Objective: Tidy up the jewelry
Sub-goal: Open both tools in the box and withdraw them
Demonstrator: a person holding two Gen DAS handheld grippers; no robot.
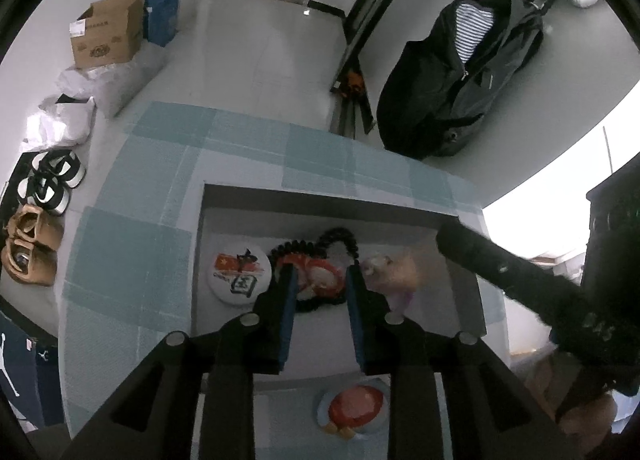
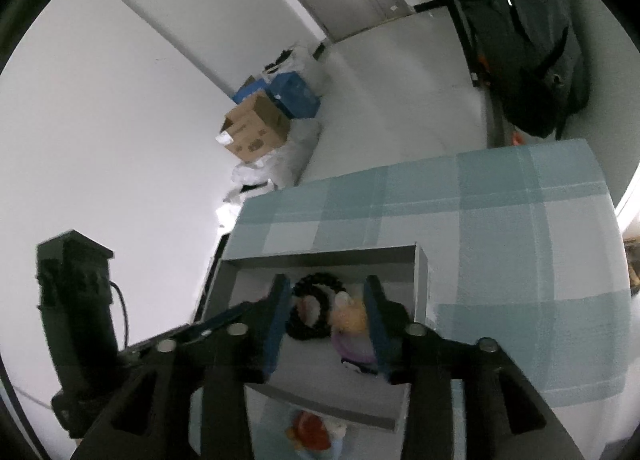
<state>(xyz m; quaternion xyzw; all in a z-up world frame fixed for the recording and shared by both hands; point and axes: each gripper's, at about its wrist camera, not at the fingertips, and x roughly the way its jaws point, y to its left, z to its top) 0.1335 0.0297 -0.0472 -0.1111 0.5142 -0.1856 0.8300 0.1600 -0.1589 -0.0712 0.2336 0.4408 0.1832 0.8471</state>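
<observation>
Closest to my lens, low in frame, a red badge (image 1: 355, 406) lies on the checked counter (image 1: 132, 252) outside the grey tray (image 1: 320, 200). My left gripper (image 1: 320, 292) hangs over the tray, jaws spread, empty, above the black bead bracelet (image 1: 338, 238). My right gripper (image 2: 326, 320) has jaws spread either side of a plush charm (image 2: 350, 318); contact I cannot tell. Left of the bracelet sits a white flag badge (image 1: 238, 276).
</observation>
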